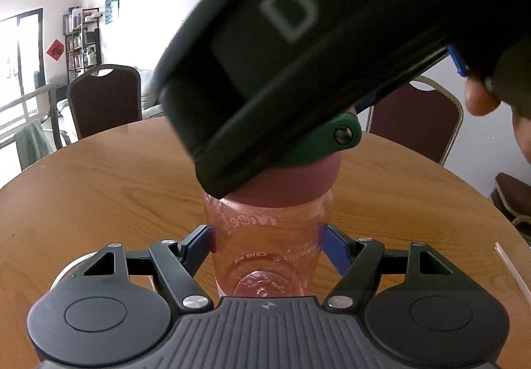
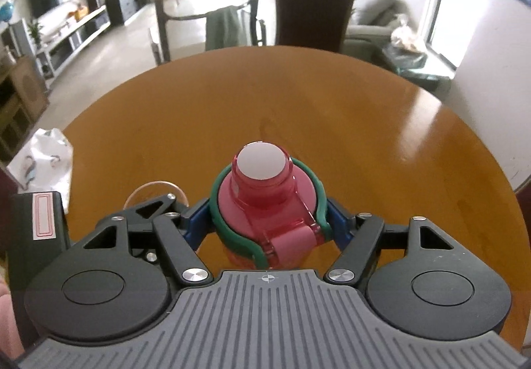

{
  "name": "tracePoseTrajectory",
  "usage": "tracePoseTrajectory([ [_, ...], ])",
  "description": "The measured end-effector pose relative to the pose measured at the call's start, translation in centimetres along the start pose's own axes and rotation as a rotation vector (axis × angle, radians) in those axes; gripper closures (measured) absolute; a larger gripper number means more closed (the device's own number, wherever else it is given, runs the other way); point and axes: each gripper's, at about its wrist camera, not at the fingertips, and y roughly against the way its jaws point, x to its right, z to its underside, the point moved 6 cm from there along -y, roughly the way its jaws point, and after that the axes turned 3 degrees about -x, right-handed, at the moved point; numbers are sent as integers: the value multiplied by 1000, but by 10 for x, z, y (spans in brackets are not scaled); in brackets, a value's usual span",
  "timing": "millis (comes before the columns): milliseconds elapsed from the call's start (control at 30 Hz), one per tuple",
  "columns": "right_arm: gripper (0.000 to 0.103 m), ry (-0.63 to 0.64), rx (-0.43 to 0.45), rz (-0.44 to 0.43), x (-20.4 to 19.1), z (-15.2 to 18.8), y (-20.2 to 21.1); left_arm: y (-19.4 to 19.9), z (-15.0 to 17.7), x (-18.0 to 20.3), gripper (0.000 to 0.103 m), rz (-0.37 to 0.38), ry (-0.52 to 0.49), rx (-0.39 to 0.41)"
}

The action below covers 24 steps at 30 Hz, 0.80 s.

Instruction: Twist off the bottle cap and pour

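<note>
Left wrist view: round wooden tabletop [image 1: 99,189] fills the mid frame, with dark chairs [image 1: 104,97] at its far edge. The black body of the right gripper [image 1: 298,47] crosses the upper right, tilted, lettering "D A" legible, covering most of the cap. A fingertip of the person's hand [image 1: 481,97] shows at the right edge. Pink translucent bottle [image 1: 268,246] stands upright on the tabletop, near centre. Left gripper [image 1: 267,239]: jaws closed on the bottle body, blue pads touching both sides below the shoulder. Part of a clear round rim [image 1: 66,272] sits near left, behind the gripper's linkage; cannot tell what it is. A thin clear edge [image 1: 511,266] shows at near right.

Right wrist view: looking down on the same tabletop [image 2: 332,123], a chair [image 2: 312,10] and living-room furniture beyond its far edge. White patterned bag [image 2: 43,166] lies off the tabletop's left edge. Right gripper [image 2: 268,219]: jaws closed on the pink cap [image 2: 265,193], blue pads pressing its green band [image 2: 318,193] at left and right. Cap has a flip spout lid with a pale round top [image 2: 262,160] and a hinge tab [image 2: 292,239] toward the camera. A clear round rim [image 2: 152,189] lies on the tabletop just left of the bottle.
</note>
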Motion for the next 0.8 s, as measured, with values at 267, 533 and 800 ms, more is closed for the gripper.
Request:
tracePoseTrajectory([
  [267,32,221,-32,-171,8,-2,-2,2,0,-12,32,46,5,-10],
  [533,32,495,-102,-360,14,-2,-2,3,-2,-4,33,100,-53,-17],
  [800,30,484,-119,-421,27,3,1,-6,-2,4,32,133,-72,-21],
])
